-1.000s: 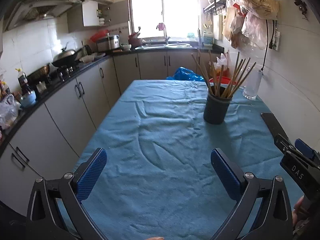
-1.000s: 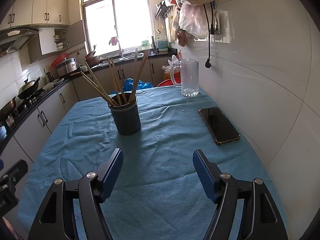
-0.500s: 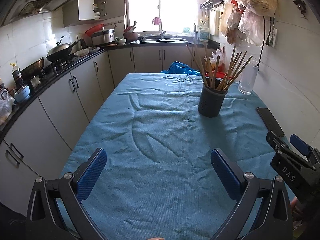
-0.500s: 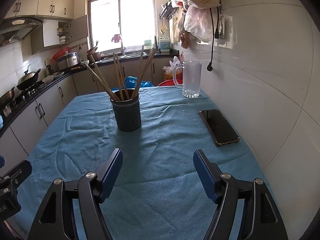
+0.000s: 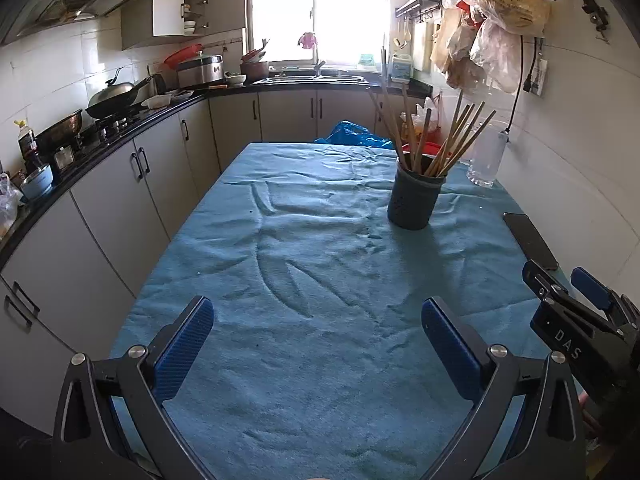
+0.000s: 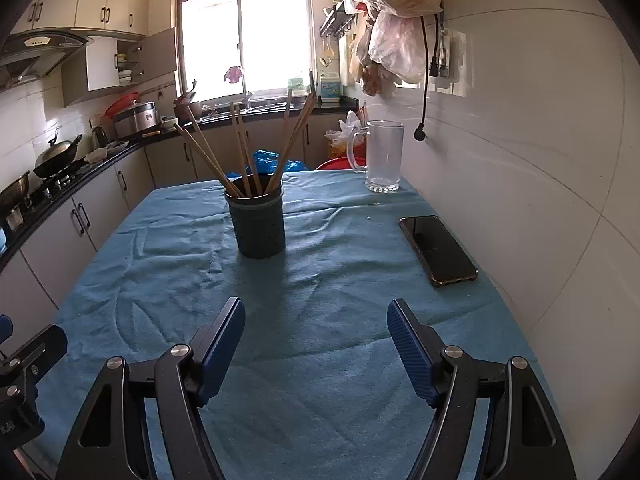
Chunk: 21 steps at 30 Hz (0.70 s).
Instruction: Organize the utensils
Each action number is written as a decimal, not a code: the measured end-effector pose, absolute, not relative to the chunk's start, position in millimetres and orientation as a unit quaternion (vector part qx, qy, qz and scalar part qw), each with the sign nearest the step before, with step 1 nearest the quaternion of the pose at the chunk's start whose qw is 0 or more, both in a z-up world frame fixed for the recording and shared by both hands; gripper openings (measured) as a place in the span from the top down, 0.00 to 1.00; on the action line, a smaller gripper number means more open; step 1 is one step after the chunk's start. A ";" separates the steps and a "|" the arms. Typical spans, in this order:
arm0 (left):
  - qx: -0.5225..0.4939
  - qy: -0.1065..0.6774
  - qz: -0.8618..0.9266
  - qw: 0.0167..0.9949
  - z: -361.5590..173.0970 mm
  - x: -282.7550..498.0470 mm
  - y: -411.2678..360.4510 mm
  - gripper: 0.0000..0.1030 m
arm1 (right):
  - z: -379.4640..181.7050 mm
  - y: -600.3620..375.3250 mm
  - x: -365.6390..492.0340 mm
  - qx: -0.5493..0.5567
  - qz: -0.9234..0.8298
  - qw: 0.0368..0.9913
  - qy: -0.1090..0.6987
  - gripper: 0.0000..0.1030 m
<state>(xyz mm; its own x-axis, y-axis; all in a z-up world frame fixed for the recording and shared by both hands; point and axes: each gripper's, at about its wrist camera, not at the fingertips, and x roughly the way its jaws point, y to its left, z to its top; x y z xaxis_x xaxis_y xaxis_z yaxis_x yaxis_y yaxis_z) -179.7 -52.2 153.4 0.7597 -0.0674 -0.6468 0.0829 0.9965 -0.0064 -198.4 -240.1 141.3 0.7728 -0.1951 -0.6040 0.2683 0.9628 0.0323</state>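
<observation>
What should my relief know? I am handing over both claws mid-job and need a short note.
Left claw: open, empty, above the blue cloth.
Right claw: open, empty.
Chopsticks all stand in the dark holder, mid-table. Glass mug and phone sit by the wall.
Done: no loose utensils in view.
Left: nothing visible to collect; check beyond the views.

Open blue tablecloth (image 6: 320,320) ahead of both grippers, bare up to the dark utensil holder (image 6: 260,224); wooden chopsticks (image 6: 240,148) fanning outward above its rim; smartphone (image 6: 438,250) flat near the tiled wall (image 6: 520,160); glass mug (image 6: 382,156) at the far corner; cabinets (image 5: 120,200) flanking the opposite edge.
</observation>
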 end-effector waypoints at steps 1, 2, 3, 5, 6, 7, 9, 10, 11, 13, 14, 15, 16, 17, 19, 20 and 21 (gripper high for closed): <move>0.011 0.344 -0.041 0.938 153.5 -180.5 -52.5 0.00 | 142.0 -239.5 -199.0 0.058 -0.124 0.940 0.313 0.24; 0.010 0.345 -0.042 0.938 153.3 -181.1 -52.6 0.00 | 142.3 -239.1 -200.4 0.058 -0.125 0.940 0.313 0.24; 0.009 0.345 -0.043 0.938 153.3 -181.7 -52.5 0.00 | 142.5 -238.5 -201.5 0.058 -0.126 0.940 0.313 0.24; 0.009 0.344 -0.045 0.938 153.4 -183.3 -52.9 0.00 | 143.3 -238.0 -203.5 0.057 -0.127 0.940 0.311 0.24; 0.009 0.343 -0.045 0.938 153.8 -184.3 -53.0 0.00 | 143.8 -237.3 -204.7 0.056 -0.127 0.940 0.310 0.24; 0.010 0.342 -0.045 0.939 154.4 -185.4 -53.1 0.00 | 144.3 -236.7 -205.2 0.055 -0.127 0.941 0.310 0.24; 0.010 0.339 -0.045 0.940 155.3 -187.1 -53.5 0.00 | 145.8 -235.8 -206.4 0.054 -0.127 0.942 0.307 0.24; 0.010 0.337 -0.045 0.940 156.0 -188.3 -53.4 0.00 | 146.5 -235.6 -207.2 0.054 -0.127 0.942 0.305 0.24; 0.010 0.336 -0.045 0.941 156.4 -188.9 -53.4 0.00 | 147.4 -235.9 -208.0 0.054 -0.127 0.943 0.303 0.24; 0.011 0.332 -0.043 0.942 157.5 -190.5 -53.9 0.00 | 148.8 -237.3 -209.1 0.056 -0.130 0.944 0.299 0.24; 0.013 0.328 -0.042 0.944 158.3 -191.7 -54.6 0.00 | 149.2 -238.2 -209.8 0.058 -0.131 0.944 0.298 0.24; 0.015 0.325 -0.042 0.945 159.0 -192.6 -55.0 0.00 | 149.7 -239.5 -210.5 0.060 -0.132 0.944 0.297 0.24; 0.017 0.322 -0.041 0.946 159.7 -193.5 -55.7 0.00 | 149.8 -240.4 -210.6 0.061 -0.133 0.944 0.296 0.24; 0.019 0.320 -0.040 0.947 160.3 -193.8 -56.6 0.00 | 149.9 -241.7 -210.9 0.063 -0.135 0.944 0.296 0.24; 0.022 0.317 -0.041 0.947 160.9 -194.1 -57.9 0.00 | 149.9 -242.6 -211.3 0.065 -0.137 0.943 0.296 0.24; 0.022 0.316 -0.042 0.948 161.1 -194.4 -58.4 0.00 | 149.8 -243.7 -211.3 0.067 -0.138 0.943 0.296 0.24; 0.023 0.316 -0.042 0.948 161.0 -194.3 -58.8 0.00 | 149.5 -244.5 -211.1 0.069 -0.138 0.943 0.296 0.24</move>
<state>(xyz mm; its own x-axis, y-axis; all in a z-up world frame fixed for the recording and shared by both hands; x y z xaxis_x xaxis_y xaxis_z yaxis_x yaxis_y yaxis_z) -194.3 -58.8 161.0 0.7973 -0.0652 -0.6000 0.0939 0.9954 0.0167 -211.1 -244.5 149.5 0.7864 -0.2204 -0.5771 0.3016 0.9522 0.0473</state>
